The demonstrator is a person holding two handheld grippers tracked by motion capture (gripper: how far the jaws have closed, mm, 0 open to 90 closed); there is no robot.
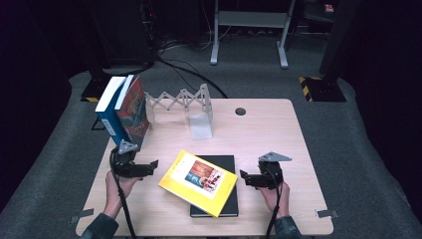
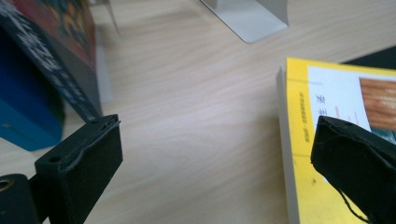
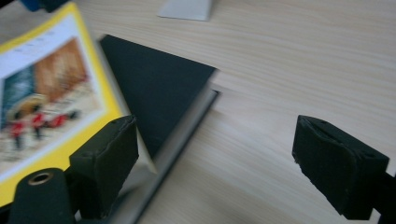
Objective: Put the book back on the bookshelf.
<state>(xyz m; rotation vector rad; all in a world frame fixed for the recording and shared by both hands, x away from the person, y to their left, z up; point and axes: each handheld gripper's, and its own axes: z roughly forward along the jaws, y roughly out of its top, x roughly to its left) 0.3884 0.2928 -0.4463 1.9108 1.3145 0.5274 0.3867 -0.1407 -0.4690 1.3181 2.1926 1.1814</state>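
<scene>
Wooden surface (image 1: 268,134) on grey carpet. Yellow book (image 1: 198,182) lies askew on a black book (image 1: 230,199) at near centre. Left claw (image 1: 149,167) — jaws apart, empty, just left of the yellow book. Right claw (image 1: 244,178) — jaws apart, empty, just right of the black book. Two books (image 1: 124,112) lean at far left beside a white rack (image 1: 186,102).

Light falls evenly on the table (image 1: 268,129) while the room around it stays dark; the yellow book (image 3: 42,93) looks blurred up close.
</scene>
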